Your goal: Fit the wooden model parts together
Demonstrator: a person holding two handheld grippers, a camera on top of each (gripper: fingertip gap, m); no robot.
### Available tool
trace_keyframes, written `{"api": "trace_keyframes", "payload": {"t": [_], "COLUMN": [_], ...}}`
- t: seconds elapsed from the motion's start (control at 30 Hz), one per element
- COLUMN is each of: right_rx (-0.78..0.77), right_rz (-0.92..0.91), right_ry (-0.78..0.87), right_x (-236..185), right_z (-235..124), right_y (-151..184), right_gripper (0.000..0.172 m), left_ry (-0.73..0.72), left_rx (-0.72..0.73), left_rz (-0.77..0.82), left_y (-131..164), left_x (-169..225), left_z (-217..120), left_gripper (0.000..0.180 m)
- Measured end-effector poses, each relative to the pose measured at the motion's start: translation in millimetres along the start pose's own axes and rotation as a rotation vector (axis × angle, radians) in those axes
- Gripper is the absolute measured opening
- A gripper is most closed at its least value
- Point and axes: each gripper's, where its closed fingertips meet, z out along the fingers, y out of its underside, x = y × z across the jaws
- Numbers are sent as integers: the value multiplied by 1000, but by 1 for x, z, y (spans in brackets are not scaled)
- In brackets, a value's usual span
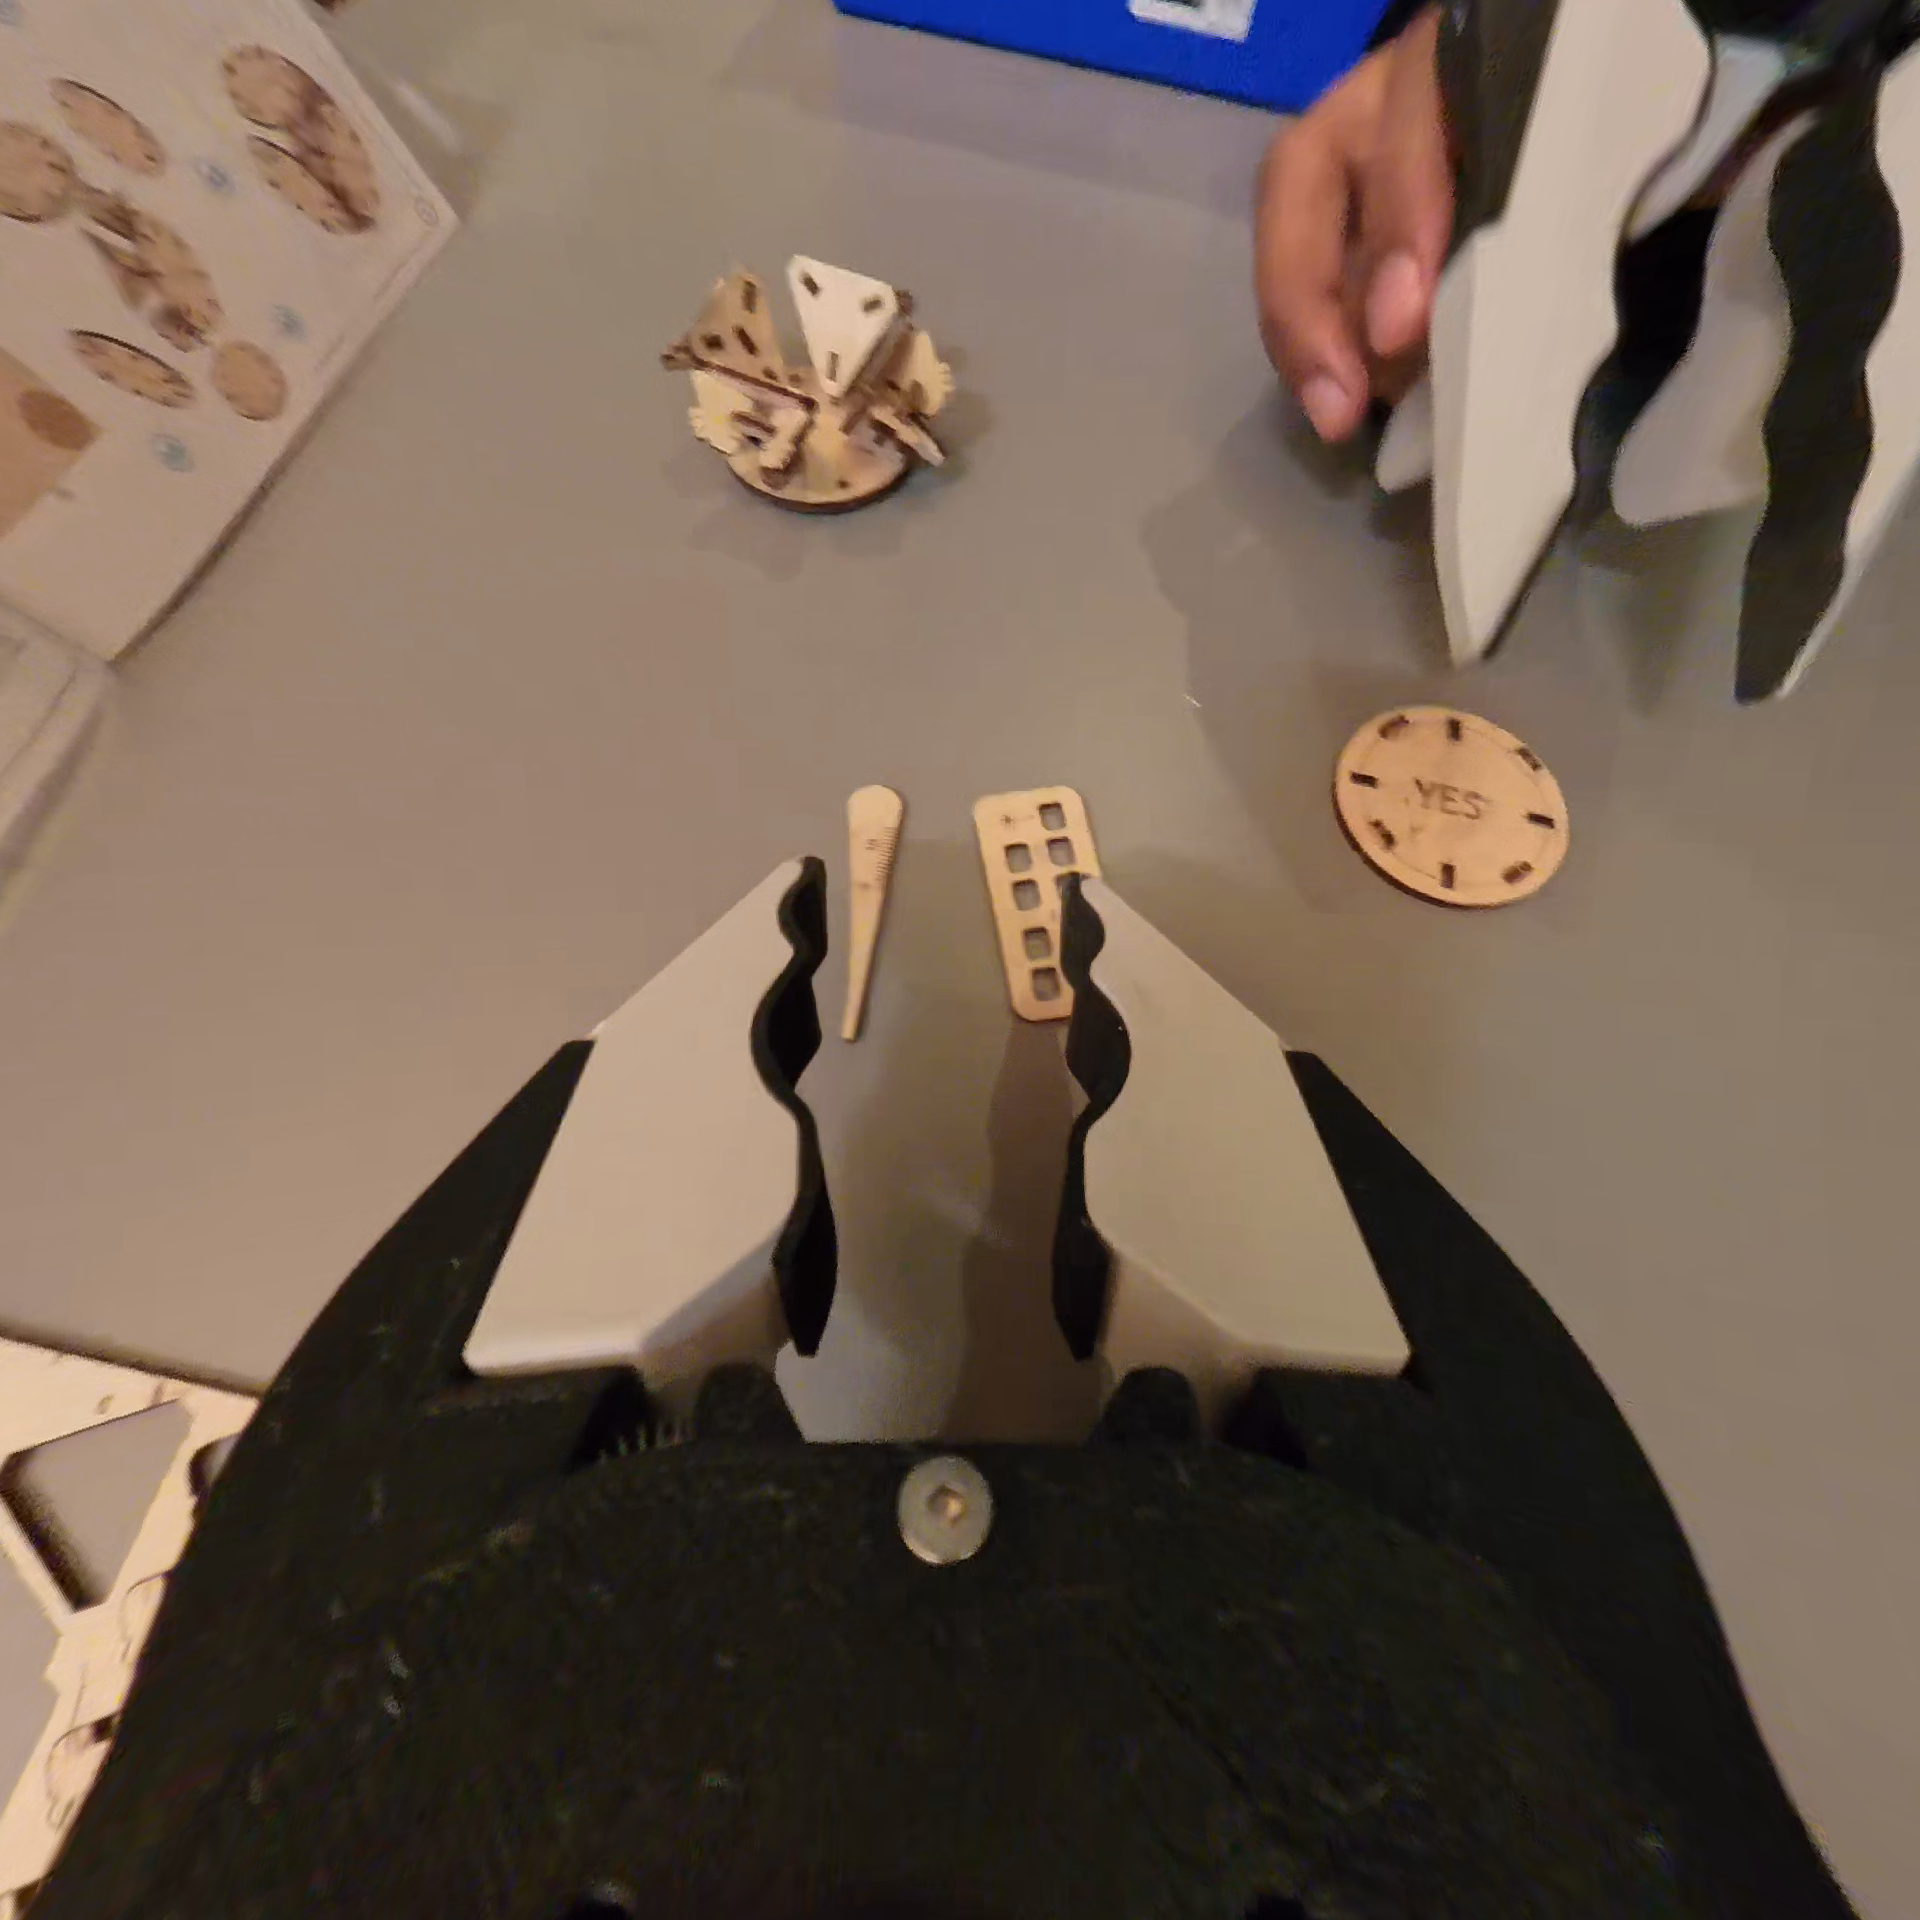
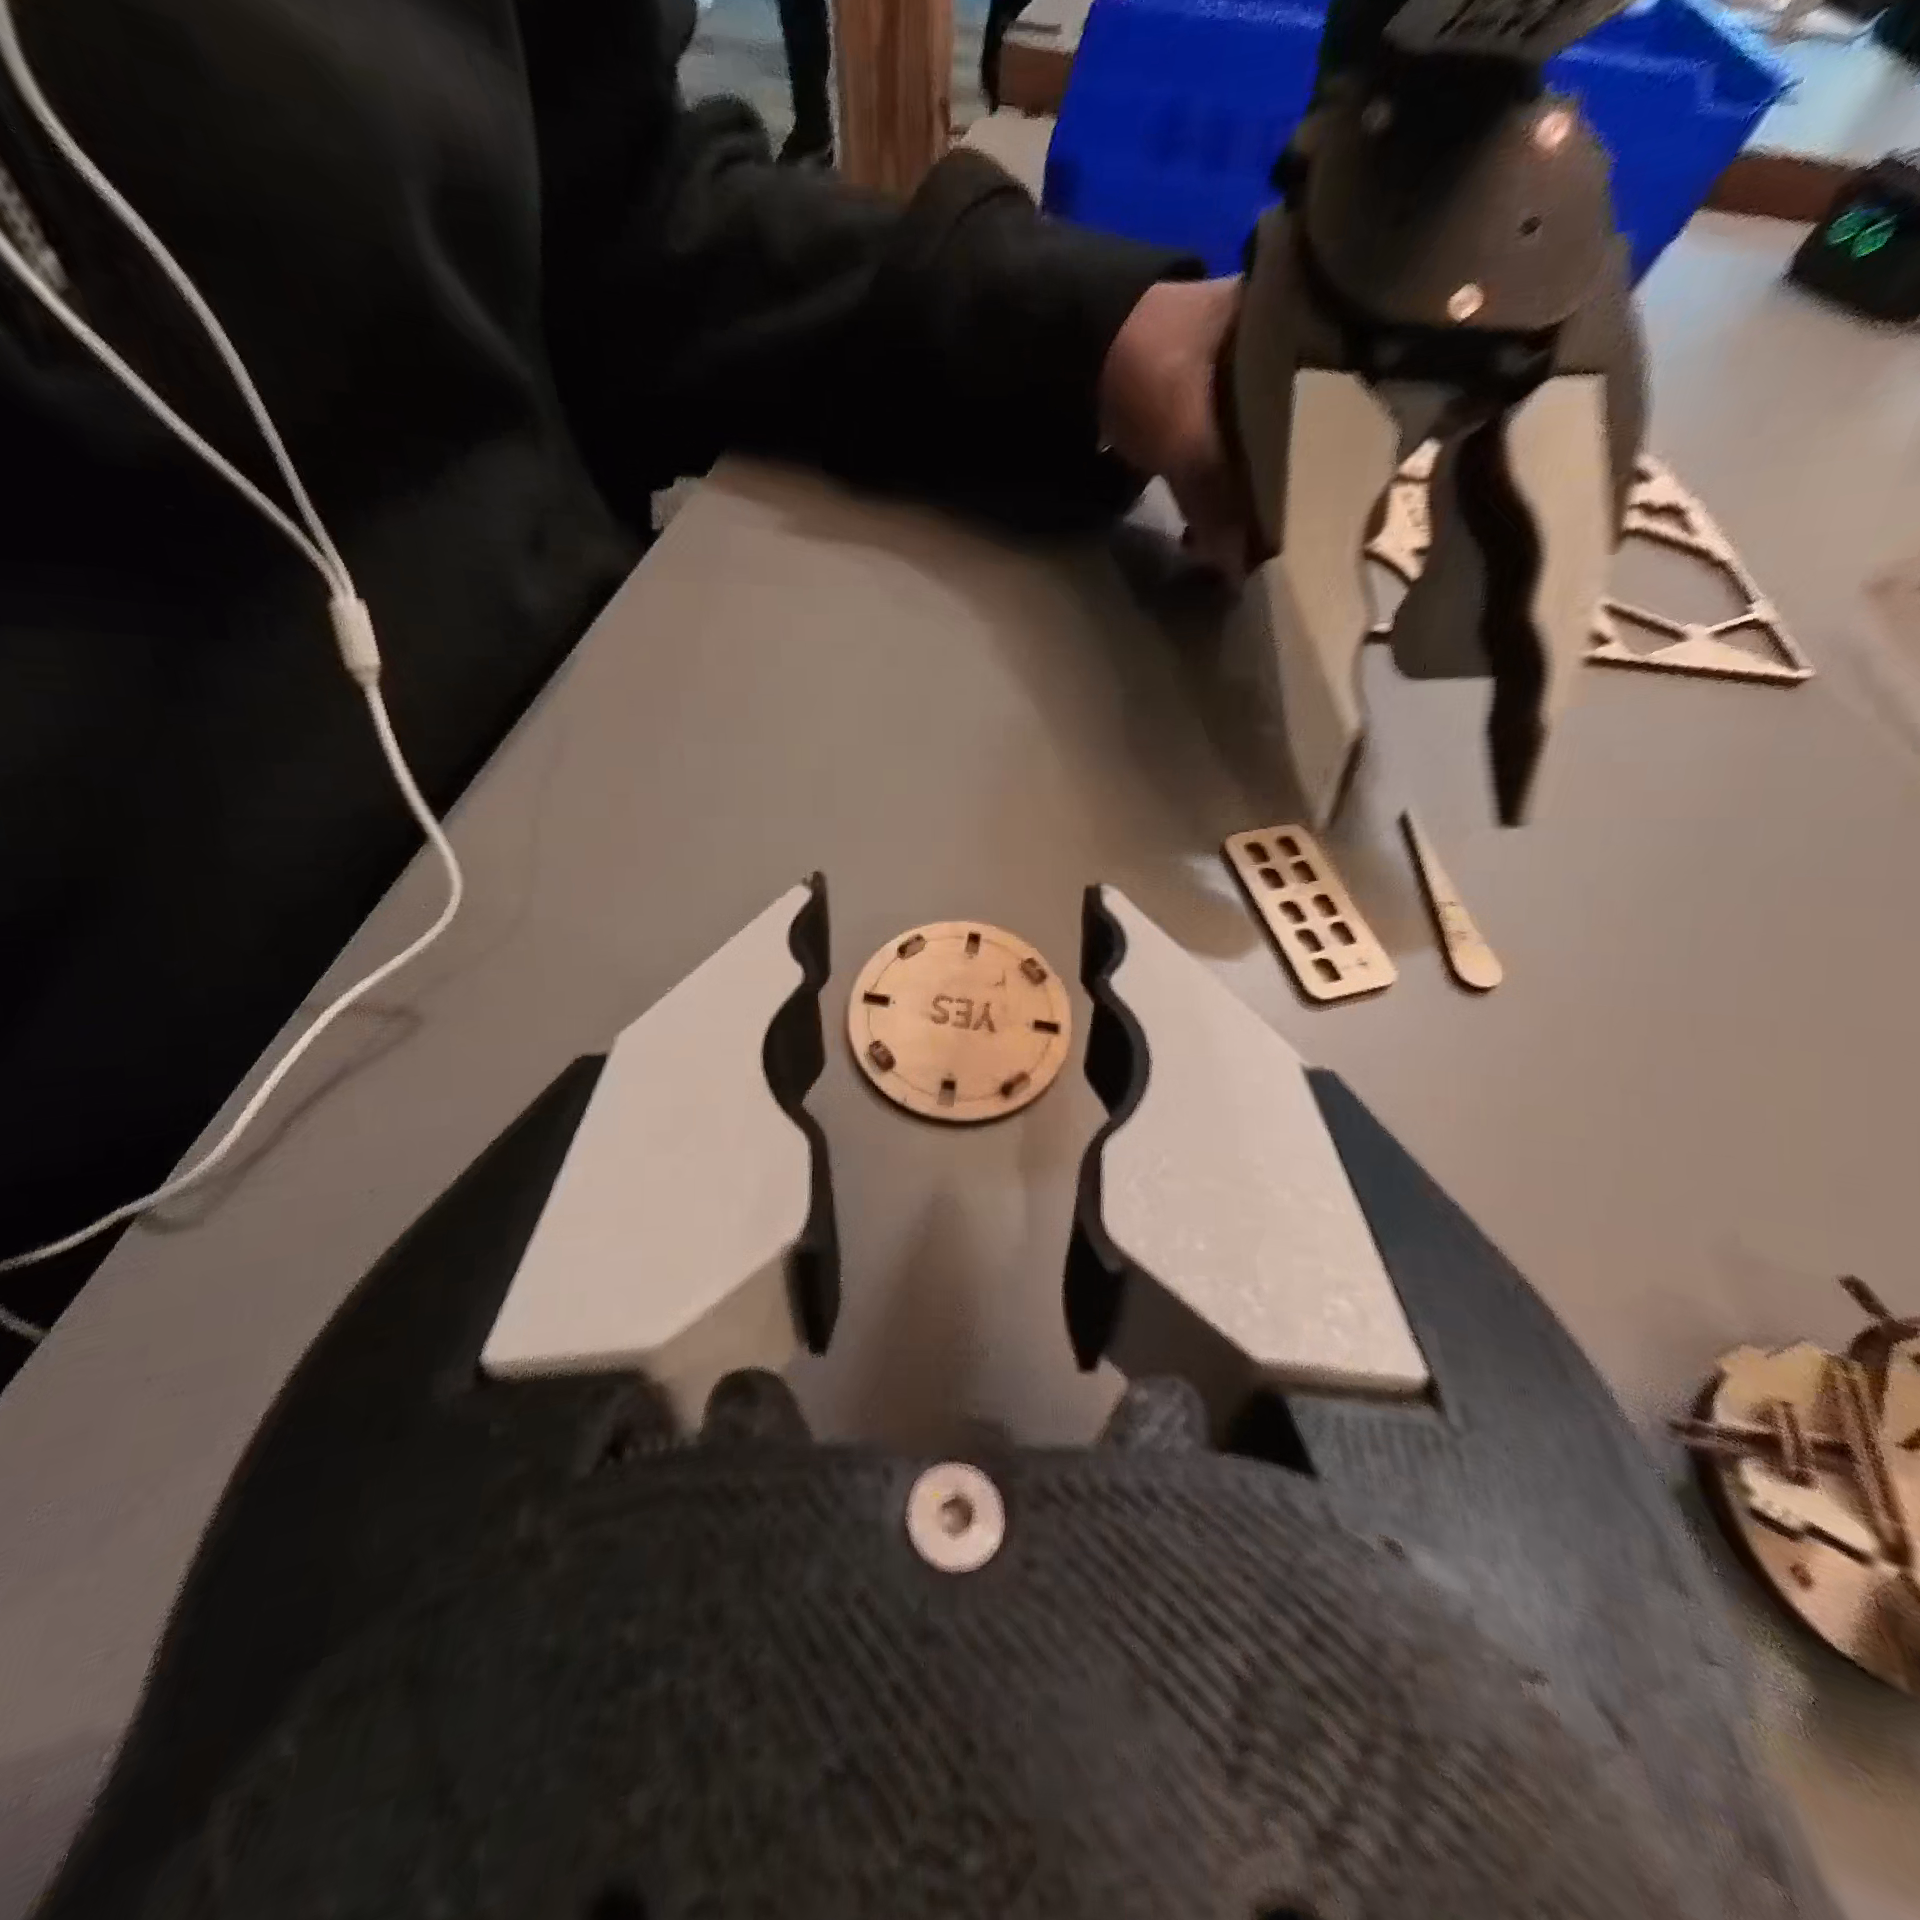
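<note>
Your right gripper (image 2: 954, 904) hangs part-open and bare above the round wooden disc (image 2: 958, 1020) on the bench (image 2: 831, 727). Your left gripper (image 1: 940, 873), likewise part-open and bare, hovers beside the disc, over the tapered stick (image 1: 871, 904) and slotted plate (image 1: 1029, 894).

On the table (image 1: 520, 779), near centre: tapered stick (image 1: 871, 904) left, slotted plate (image 1: 1039, 899) just beside it on the right. Engraved disc (image 1: 1450, 806) farther right, apart. Small assembled model (image 1: 810, 384) far centre. Printed sheet (image 1: 177, 291) far left; cut-out panel (image 1: 94, 1507) near left. My left gripper (image 1: 940, 878) hangs above stick and plate.
</note>
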Motion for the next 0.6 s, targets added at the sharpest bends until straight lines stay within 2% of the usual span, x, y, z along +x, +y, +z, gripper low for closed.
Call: {"api": "trace_keyframes", "payload": {"t": [0.1,0.2,0.4,0.47,0.53,0.6], "right_rx": [-30,-78,-158,-188,-230,-261], "right_rz": [-17,-11,24,29,25,21], "right_ry": [3,-5,-22,-7,21,31], "right_x": [-2,-4,-5,-2,3,5], "right_z": [3,7,9,8,8,9], "right_y": [4,10,24,29,37,42], "right_gripper": [48,56,55,56,59,60], "left_ry": [3,46,324,383,480,493], "left_rx": [60,92,41,-28,-72,-95], "left_rz": [-52,-51,59,71,83,93], "left_y": [-8,-14,-14,-7,-2,0], "left_x": [-3,5,72,88,110,119], "left_z": [-3,-4,6,12,13,16], "left_gripper": [42,42,38,45,61,67]}}
